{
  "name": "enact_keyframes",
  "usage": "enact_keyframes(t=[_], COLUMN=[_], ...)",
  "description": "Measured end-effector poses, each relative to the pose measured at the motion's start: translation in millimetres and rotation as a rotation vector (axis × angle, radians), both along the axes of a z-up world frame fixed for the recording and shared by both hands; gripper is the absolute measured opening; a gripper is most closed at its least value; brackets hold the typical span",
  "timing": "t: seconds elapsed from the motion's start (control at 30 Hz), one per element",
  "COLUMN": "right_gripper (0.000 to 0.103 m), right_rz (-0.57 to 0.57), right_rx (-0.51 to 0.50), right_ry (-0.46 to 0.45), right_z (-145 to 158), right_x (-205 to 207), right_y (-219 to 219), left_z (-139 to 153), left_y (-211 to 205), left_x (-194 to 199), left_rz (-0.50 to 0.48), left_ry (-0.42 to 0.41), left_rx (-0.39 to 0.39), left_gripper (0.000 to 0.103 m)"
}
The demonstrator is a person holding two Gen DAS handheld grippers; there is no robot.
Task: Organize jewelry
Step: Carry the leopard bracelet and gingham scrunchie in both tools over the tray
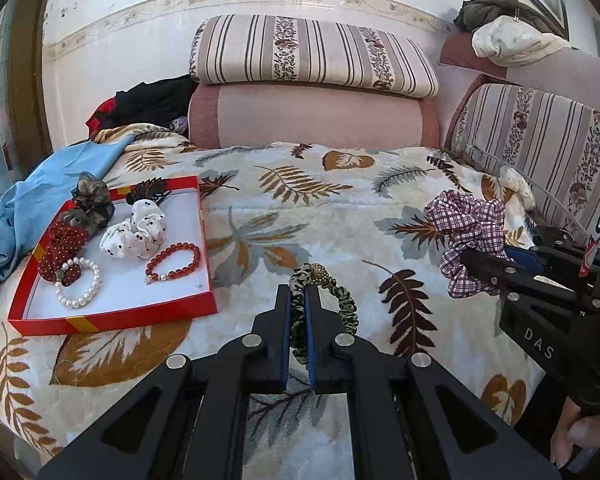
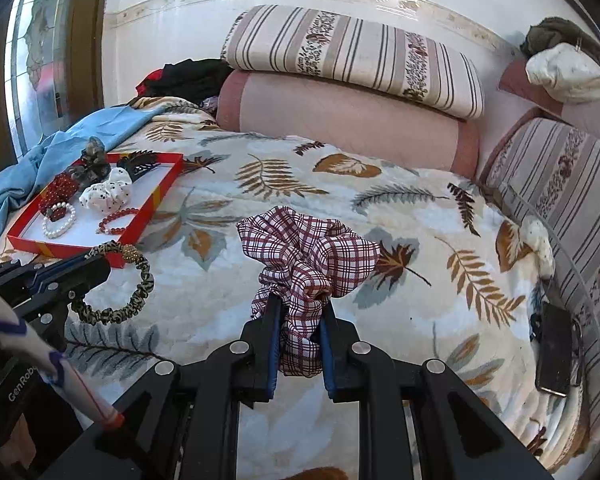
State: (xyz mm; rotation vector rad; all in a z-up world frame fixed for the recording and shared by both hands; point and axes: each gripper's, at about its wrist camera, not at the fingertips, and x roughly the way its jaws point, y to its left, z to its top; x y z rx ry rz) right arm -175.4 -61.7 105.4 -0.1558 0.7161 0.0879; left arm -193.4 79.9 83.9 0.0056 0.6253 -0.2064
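Note:
My left gripper (image 1: 299, 292) is shut on a leopard-print hair tie (image 1: 340, 300) and holds it above the leaf-patterned bedspread; it also shows in the right wrist view (image 2: 116, 312). My right gripper (image 2: 300, 304) is shut on a red plaid scrunchie (image 2: 312, 256), which also shows in the left wrist view (image 1: 466, 228). A red tray (image 1: 112, 316) lies at the left with a white dotted scrunchie (image 1: 136, 232), a red bead bracelet (image 1: 174, 262), a pearl bracelet (image 1: 80, 286) and dark scrunchies in it.
A blue cloth (image 1: 28, 204) lies beside the tray. Striped and pink cushions (image 1: 312, 92) are stacked at the back. A white scrunchie (image 2: 538, 240) and a phone (image 2: 556, 352) lie at the right by a striped cushion.

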Motion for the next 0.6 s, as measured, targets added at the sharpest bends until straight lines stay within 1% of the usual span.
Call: enact_keyframes(t=[0.6], right_gripper=[0.019], right_rz=[0.039], right_rx=[-0.049], right_ry=[-0.030], right_z=[9], right_x=[-2], right_y=[19], left_z=[14], left_y=[31], left_x=[1], left_rz=[0.073], left_ry=[-0.026], left_rx=[-0.036], left_gripper=[0.006])
